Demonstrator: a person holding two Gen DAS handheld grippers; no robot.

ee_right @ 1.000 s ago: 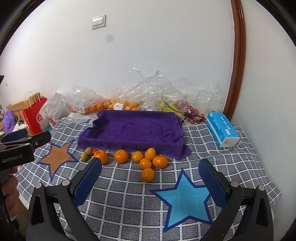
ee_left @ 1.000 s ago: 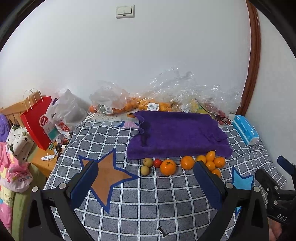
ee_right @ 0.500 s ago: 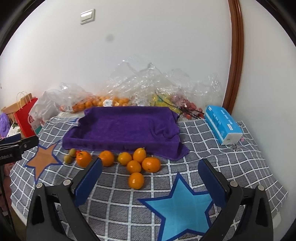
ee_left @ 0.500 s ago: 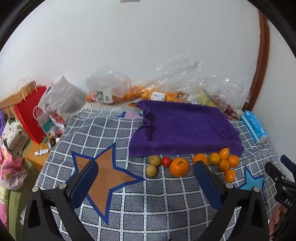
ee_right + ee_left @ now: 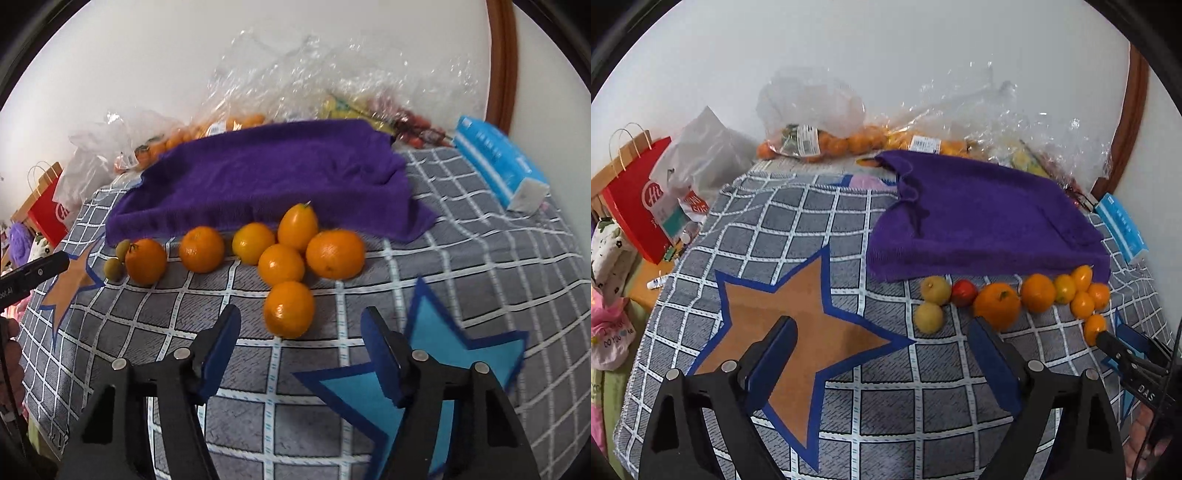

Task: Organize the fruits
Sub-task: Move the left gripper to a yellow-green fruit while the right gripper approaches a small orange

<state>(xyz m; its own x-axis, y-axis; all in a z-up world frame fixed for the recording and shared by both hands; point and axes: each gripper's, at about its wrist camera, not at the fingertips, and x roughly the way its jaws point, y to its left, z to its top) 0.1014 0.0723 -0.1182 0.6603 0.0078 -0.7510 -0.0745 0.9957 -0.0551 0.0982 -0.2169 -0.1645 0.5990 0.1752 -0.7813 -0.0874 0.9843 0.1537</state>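
Note:
A row of fruit lies on the checked cloth in front of a purple towel (image 5: 982,221) (image 5: 269,177): two yellow-green fruits (image 5: 929,316), a small red one (image 5: 964,292), a large orange (image 5: 997,305) and several smaller oranges (image 5: 1082,304). My left gripper (image 5: 882,339) is open and empty, low over the brown star (image 5: 798,314), left of the yellow-green fruits. My right gripper (image 5: 301,332) is open and empty, its jaws either side of the nearest orange (image 5: 289,309), just short of it. The right gripper also shows in the left wrist view (image 5: 1123,350).
Clear plastic bags of oranges (image 5: 820,140) and other fruit line the wall behind the towel. A blue tissue pack (image 5: 498,162) lies at the right. A red paper bag (image 5: 635,199) and other bags stand off the left edge. A blue star (image 5: 424,373) is under my right gripper.
Both grippers have moved forward and down toward the fruit. The right gripper has closed in on the nearest orange. Both stay open.

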